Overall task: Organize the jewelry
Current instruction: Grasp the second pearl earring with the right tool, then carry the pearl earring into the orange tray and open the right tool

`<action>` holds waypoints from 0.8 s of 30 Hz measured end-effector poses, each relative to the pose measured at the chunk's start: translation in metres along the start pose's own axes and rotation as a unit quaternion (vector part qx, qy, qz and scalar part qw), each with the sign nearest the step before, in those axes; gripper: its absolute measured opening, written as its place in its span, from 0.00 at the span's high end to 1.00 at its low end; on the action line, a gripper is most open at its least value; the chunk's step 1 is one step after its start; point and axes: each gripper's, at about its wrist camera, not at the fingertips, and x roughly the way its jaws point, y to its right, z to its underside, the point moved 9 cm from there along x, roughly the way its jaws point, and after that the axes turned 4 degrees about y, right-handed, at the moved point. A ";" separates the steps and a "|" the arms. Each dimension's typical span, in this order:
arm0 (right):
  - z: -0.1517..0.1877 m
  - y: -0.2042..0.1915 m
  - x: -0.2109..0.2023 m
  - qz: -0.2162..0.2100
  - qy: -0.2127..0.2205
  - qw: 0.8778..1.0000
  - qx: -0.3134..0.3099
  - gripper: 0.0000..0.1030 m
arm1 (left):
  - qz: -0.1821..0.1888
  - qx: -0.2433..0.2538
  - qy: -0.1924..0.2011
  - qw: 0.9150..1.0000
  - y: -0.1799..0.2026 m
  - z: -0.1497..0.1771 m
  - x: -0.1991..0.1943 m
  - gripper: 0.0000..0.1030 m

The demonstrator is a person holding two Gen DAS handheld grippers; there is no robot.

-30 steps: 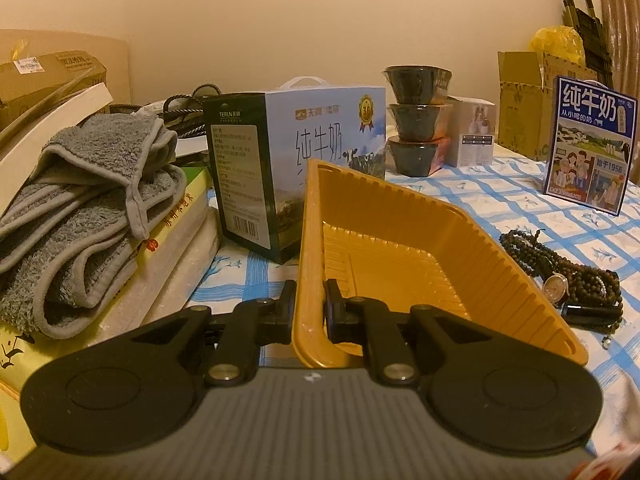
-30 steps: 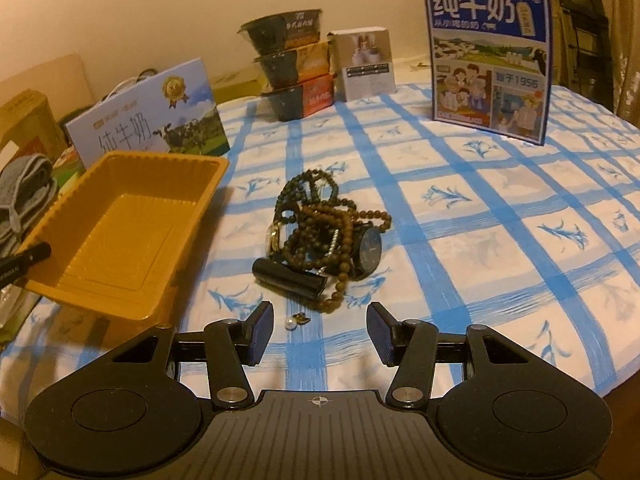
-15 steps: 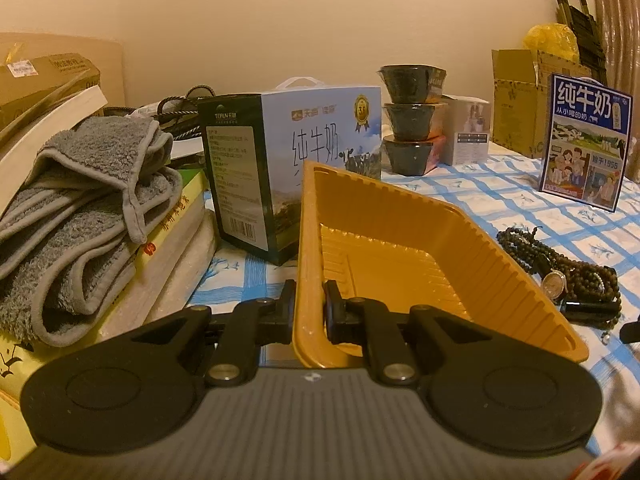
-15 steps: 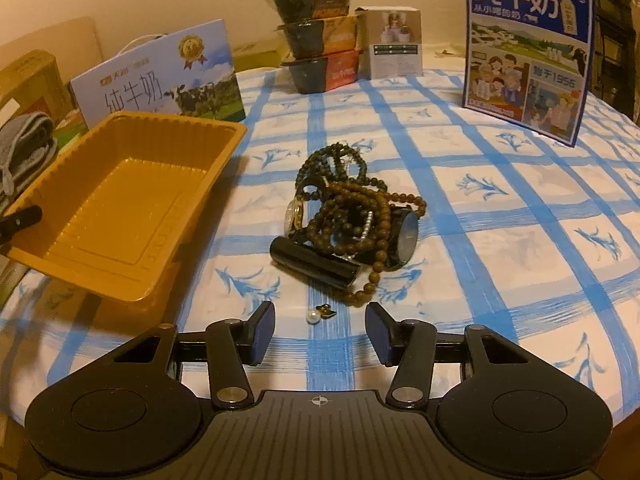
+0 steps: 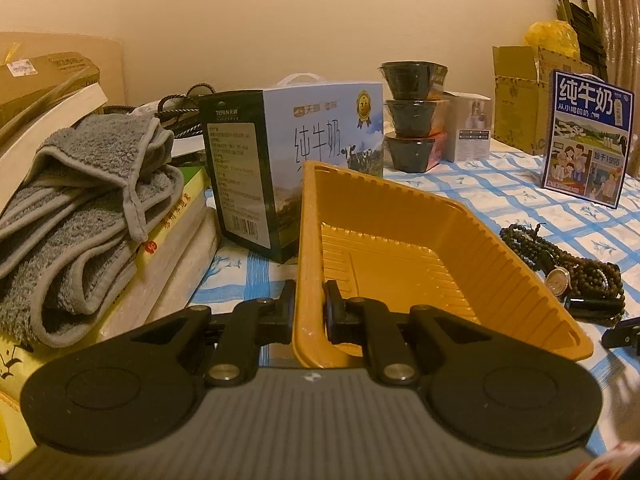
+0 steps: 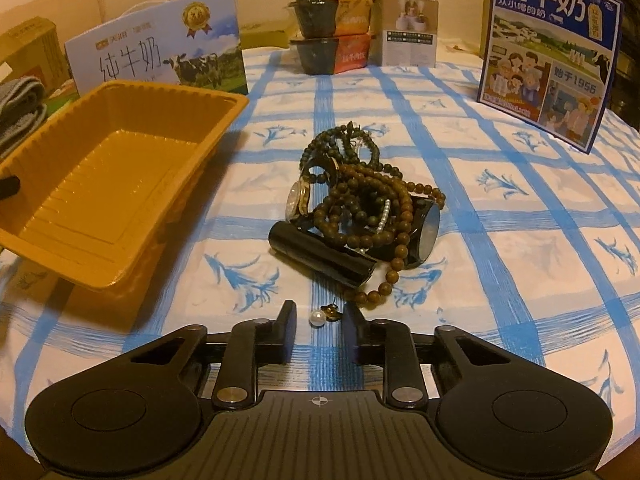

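The surface (image 6: 500, 208) under your tongs wears a white cloth with a blue grid and blue flower prints. Along its far side stand a light-blue milk carton case (image 5: 320, 140) with a carry handle, a dark-blue milk carton box (image 6: 548, 52) to the right, a stack of three dark instant-food bowls (image 6: 328, 16), and a small white box (image 6: 408, 32) just beside that stack. To the left, in the left wrist view, a folded grey towel (image 5: 88, 208) lies on a pile of books (image 5: 172, 240).

Your left tongs (image 5: 310, 312) are clamped on the near wall of the orange plastic tray (image 5: 400, 248), one finger outside, one inside. The tray holds nothing and appears tilted, its near end raised off the cloth, though the fisheye makes this hard to confirm.

The jewelry pile (image 6: 360, 204) lies on the cloth right of the tray, apart from it: tangled brown and dark-green bead strands, a small-faced wristwatch (image 6: 298, 200) on edge at its left, a black-faced watch (image 6: 426, 234) at its right, and a black cylinder (image 6: 320, 258) lying across its near side.

Your right tongs (image 6: 320, 316) stand apart, low over the cloth. Between the fingertips lie a white pearl (image 6: 318, 317) and, touching it, a small gold-coloured piece (image 6: 332, 312), possibly an earring fitting.
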 end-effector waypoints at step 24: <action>-0.067 -0.057 -0.038 -0.111 0.097 0.989 0.000 0.91 | -0.002 0.027 0.004 1.000 0.007 -0.009 0.004 0.88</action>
